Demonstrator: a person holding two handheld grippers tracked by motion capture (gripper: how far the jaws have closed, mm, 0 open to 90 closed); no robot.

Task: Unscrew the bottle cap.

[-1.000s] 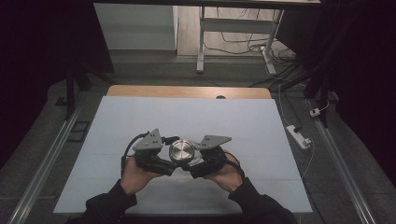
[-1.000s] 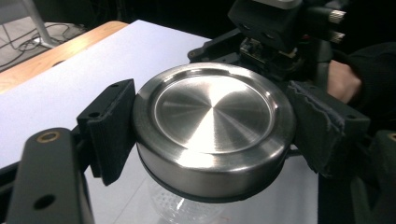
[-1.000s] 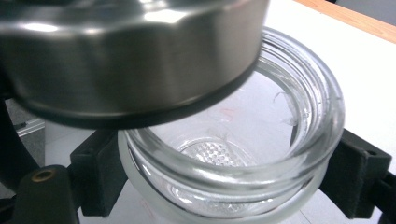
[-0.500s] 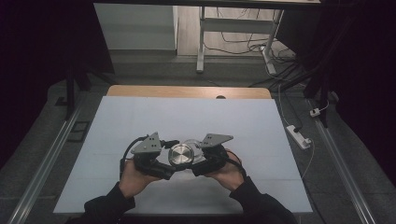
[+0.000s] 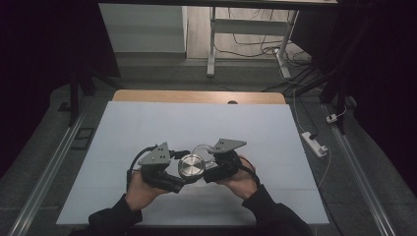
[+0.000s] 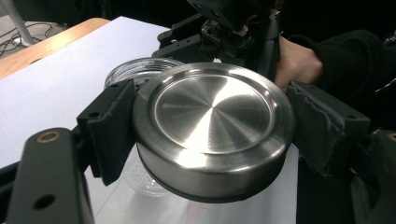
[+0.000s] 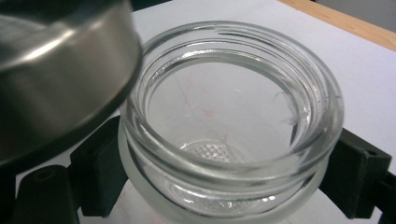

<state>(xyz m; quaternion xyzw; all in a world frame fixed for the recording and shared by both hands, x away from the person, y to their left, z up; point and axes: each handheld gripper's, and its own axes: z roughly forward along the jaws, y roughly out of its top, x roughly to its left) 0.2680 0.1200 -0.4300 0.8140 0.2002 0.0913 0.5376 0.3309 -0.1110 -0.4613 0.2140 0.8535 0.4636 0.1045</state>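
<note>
Black jaws of the left gripper [image 6: 210, 140] pinch a steel lid [image 6: 212, 128] at frame centre, while the right gripper [image 7: 224, 186] clamps the open glass jar [image 7: 231, 121], likely steadying it for capping.

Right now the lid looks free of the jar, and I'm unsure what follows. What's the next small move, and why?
Probably carry the metal lid aside and set it on the white table. The left gripper clamps it clear of the open glass jar, which the right gripper holds.
</note>
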